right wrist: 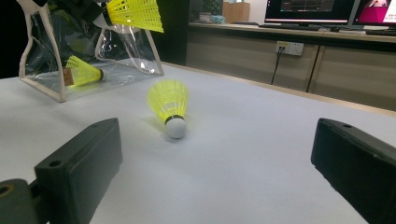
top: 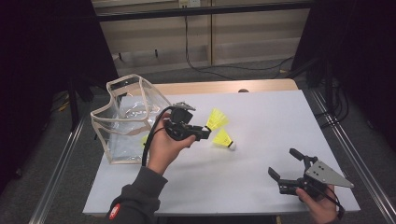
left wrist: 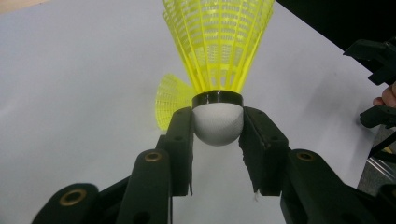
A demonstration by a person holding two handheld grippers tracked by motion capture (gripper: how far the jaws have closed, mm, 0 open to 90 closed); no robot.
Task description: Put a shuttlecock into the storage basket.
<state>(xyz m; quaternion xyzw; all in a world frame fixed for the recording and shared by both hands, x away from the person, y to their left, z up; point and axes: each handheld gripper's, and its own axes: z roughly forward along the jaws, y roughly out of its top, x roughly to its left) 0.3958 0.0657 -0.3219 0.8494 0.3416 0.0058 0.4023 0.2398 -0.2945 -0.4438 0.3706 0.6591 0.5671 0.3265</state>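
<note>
My left gripper (top: 205,132) is shut on the white cork of a yellow shuttlecock (top: 217,119), held just above the table beside the clear bag. In the left gripper view both pads (left wrist: 183,135) press the cork of this shuttlecock (left wrist: 218,46), whose skirt points away. A second yellow shuttlecock (top: 223,138) lies on the white table just below it, also seen as the lying shuttlecock (right wrist: 170,105) in the right gripper view. A third shuttlecock (right wrist: 84,71) rests inside the bag. My right gripper (top: 283,162) stands open and holds nothing near the front right edge.
A clear plastic bag (top: 126,116) with beige trim stands on the table's left side, its mouth facing right. The white table top (top: 271,116) is bordered by metal rails. Cables run across the floor behind the table.
</note>
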